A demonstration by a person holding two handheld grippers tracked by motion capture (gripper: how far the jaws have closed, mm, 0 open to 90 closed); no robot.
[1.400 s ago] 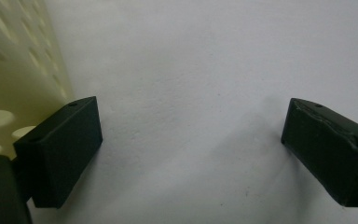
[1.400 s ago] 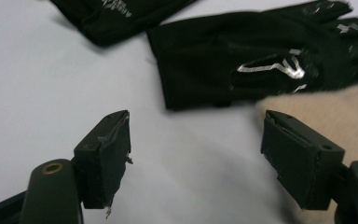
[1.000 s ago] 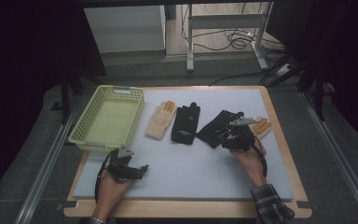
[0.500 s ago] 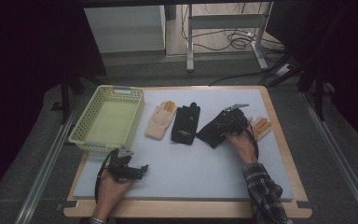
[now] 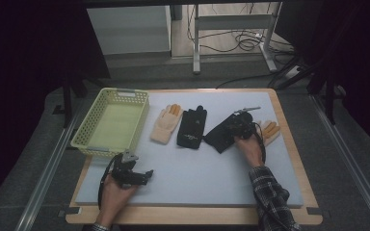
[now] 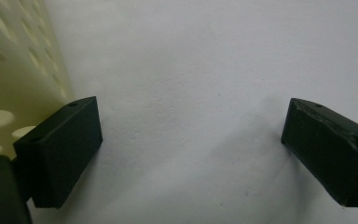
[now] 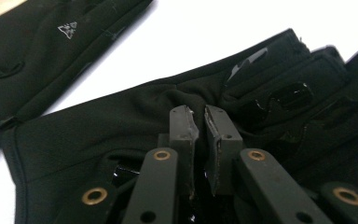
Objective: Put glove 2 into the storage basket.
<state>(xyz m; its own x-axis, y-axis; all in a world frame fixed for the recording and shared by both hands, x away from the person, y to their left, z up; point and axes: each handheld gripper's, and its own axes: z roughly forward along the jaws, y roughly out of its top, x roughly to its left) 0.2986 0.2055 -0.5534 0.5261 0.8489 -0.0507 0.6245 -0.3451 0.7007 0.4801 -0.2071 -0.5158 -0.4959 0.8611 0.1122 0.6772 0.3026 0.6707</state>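
Four gloves lie in a row on the white mat (image 5: 197,173): a tan one (image 5: 166,124), a black one (image 5: 191,127), a second black glove (image 5: 220,137) and a tan one (image 5: 271,131) at the right. My right gripper (image 5: 240,126) rests on the second black glove. In the right gripper view its jaws have just been closing, and the right gripper (image 7: 200,116) now pinches a bunched fold of that black glove (image 7: 98,126). My left gripper (image 5: 131,172) lies near the front left, and the left gripper (image 6: 191,126) is open over bare mat.
A pale green basket (image 5: 107,144) stands at the back left of the mat; its wall (image 6: 9,70) is close beside my left jaw. The first black glove (image 7: 51,37) lies just past the held one. A wooden border (image 5: 289,144) frames the mat.
My right hand has slid left from the tan glove's edge onto the second black glove, and its jaws have closed on the fabric. The left hand has stayed put.
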